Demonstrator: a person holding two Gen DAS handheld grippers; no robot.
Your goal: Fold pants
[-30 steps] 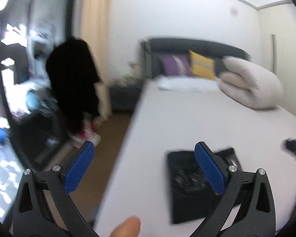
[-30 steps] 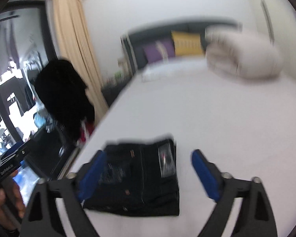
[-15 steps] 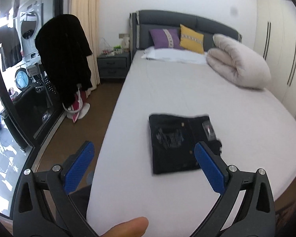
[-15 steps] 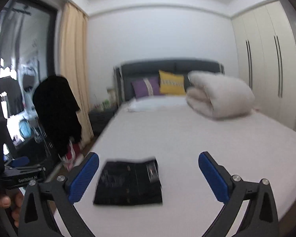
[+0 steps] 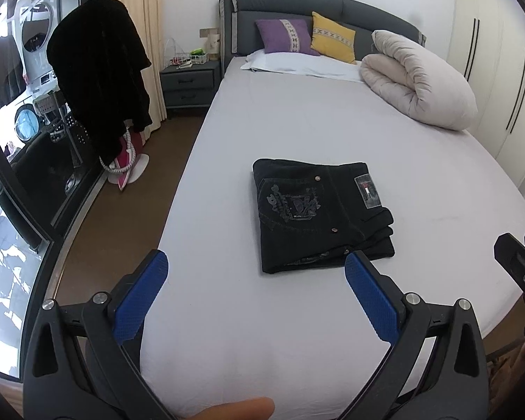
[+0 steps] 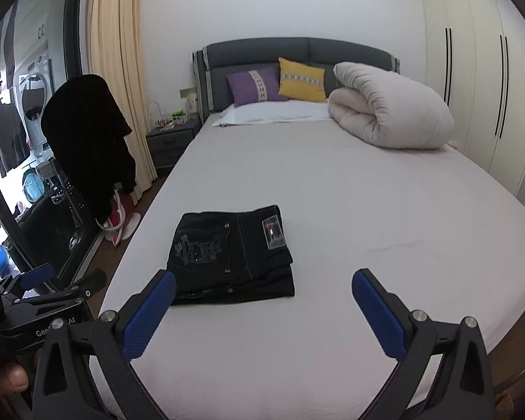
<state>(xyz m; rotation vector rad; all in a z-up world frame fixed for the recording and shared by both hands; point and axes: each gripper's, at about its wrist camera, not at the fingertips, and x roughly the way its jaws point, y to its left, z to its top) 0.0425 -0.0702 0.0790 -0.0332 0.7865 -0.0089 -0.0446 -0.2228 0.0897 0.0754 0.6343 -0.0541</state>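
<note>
Your left gripper point(image 5: 255, 285) has its jaws spread wide and grasps nothing; your right gripper point(image 6: 262, 301) likewise stands released and empty. The pants point(image 5: 318, 210) lie folded into a compact black rectangle on the bed point(image 5: 297, 315), toward its near left part, embroidered pocket and waist label facing up; in the left wrist view they sit just beyond the jaws and between them, the right blue pad overlapping their near right corner in the picture, though whether it touches cloth you cannot tell; in the right wrist view the pants point(image 6: 232, 255) lie ahead of the left pad, left of the gap's middle, apart from both pads. The rolled duvet point(image 6: 392, 112) rests far right by the headboard, well apart from the pants.

Against half a second ago, both of your grippers have drawn back and steadied; the pants look sharper and keep the same folded shape in the same spot on the bed; your right gripper's tip point(image 5: 521, 262) now shows at the left view's right edge.
</note>
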